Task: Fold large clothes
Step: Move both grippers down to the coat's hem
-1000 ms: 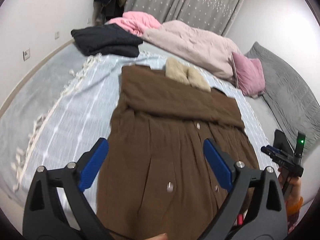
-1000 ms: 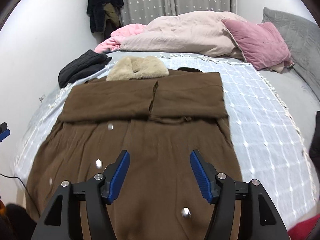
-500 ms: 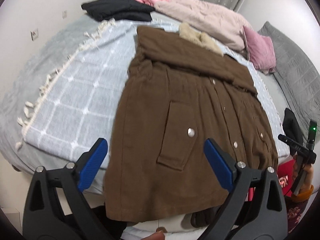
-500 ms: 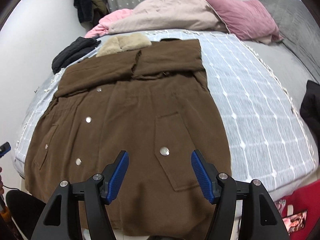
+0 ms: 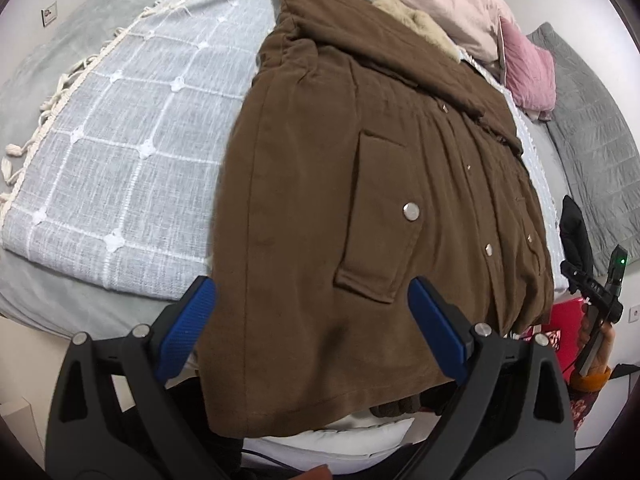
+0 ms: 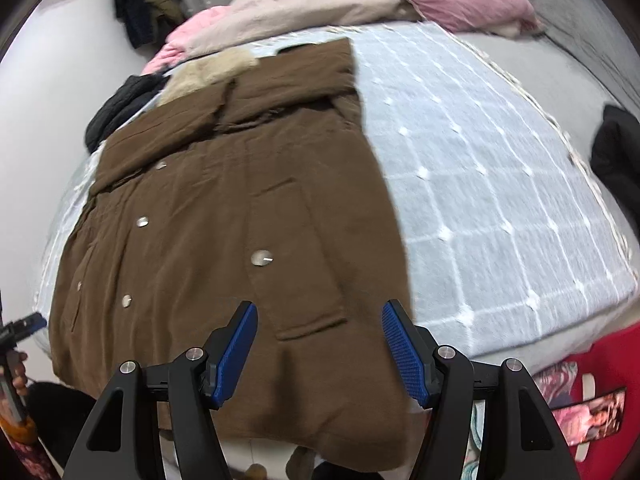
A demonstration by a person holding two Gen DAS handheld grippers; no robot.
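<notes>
We see a big brown coat (image 5: 360, 184) lying flat on the bed (image 5: 100, 128), its bottom edge hanging over the near side and its furry collar (image 5: 416, 24) at the far end. Our left gripper (image 5: 312, 320) hangs over the coat's near left corner, fingers (image 5: 188, 328) wide apart and holding nothing. Our right gripper (image 6: 320, 354) hangs over the near right corner by a pocket (image 6: 296, 264), also wide apart and holding nothing.

Coat (image 5: 320, 200) hem draped over the bed (image 5: 60, 280) edge, its underside hidden. Right view smeared, snaps (image 6: 261, 258) streaked. Left tool (image 5: 312, 320) bodies cut by the bottom edge. Dark garment (image 6: 616, 160) clipped at the right rim, unidentifiable.
</notes>
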